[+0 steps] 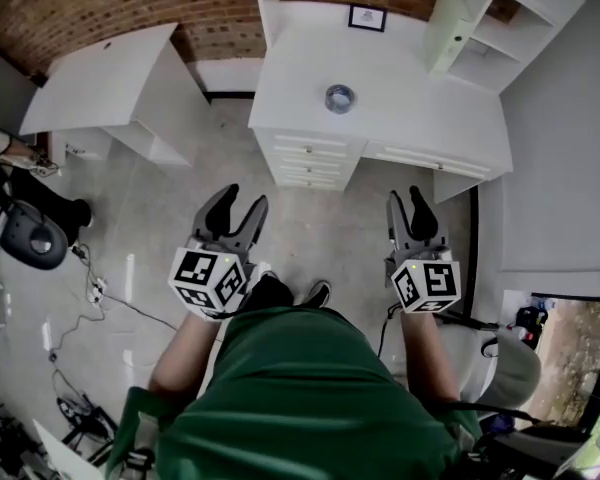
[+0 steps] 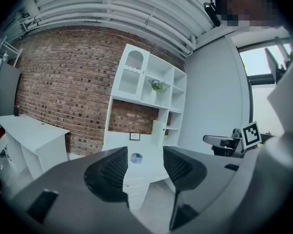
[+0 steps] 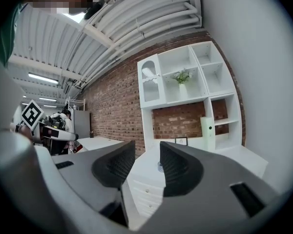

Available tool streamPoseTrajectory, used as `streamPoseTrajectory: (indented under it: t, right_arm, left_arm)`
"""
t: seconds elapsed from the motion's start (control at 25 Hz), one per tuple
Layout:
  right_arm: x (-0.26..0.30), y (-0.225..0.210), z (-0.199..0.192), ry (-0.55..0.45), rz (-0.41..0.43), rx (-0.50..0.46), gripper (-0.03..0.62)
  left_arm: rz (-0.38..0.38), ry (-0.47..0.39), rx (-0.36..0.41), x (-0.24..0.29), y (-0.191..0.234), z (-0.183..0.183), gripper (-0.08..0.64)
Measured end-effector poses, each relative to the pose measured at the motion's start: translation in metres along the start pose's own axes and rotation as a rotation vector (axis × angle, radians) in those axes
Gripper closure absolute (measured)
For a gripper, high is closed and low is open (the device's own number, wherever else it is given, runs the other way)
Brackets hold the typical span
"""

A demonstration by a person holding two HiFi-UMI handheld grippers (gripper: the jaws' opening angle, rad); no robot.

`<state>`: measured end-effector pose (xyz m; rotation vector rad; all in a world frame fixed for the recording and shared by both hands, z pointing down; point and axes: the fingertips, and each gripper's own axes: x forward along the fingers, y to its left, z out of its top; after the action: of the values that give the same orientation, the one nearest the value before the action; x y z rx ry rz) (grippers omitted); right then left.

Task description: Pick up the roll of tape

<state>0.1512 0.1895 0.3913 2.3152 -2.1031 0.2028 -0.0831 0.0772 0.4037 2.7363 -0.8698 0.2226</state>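
The roll of tape [image 1: 340, 98] is a small grey-blue ring lying flat on the white desk [image 1: 420, 88], far ahead of both grippers. My left gripper [image 1: 242, 202] is held over the floor, well short of the desk, open and empty. My right gripper [image 1: 405, 198] hangs level with it to the right, also open and empty, with a narrower gap. In the left gripper view the tape [image 2: 136, 158] shows between the jaws of the left gripper [image 2: 145, 167], far off. In the right gripper view the tape [image 3: 159, 167] peeks out beside the right jaw of the right gripper [image 3: 147, 162].
The desk has drawers [image 1: 310, 163] on its front and a small framed picture [image 1: 367, 17] at the back. A white shelf unit [image 1: 520, 18] stands on its right, a second white table [image 1: 100, 78] at the left. Cables [image 1: 90, 288] lie on the floor.
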Motion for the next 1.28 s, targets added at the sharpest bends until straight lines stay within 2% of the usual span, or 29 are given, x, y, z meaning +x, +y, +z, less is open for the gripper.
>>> streamPoseTrajectory:
  t: [0.28, 0.76, 1.16, 1.28]
  right_arm:
    - [0.04, -0.017, -0.012, 0.035, 0.015, 0.017, 0.419]
    - [0.134, -0.054, 0.001, 0.109, -0.039, -0.025, 0.419]
    - [0.228, -0.044, -0.027, 0.258, 0.024, -0.022, 0.419]
    - [0.251, -0.045, -0.036, 0.287, 0.055, -0.016, 0.419]
  left_arm:
    - [0.009, 0.025, -0.012, 0.041, 0.017, -0.001, 0.336]
    - [-0.114, 0.006, -0.08, 0.16, 0.056, 0.022, 0.336]
    - [-0.147, 0.036, -0.113, 0.203, 0.119, 0.022, 0.336]
    - [-0.131, 0.052, -0.117, 0.21, 0.133, 0.015, 0.336]
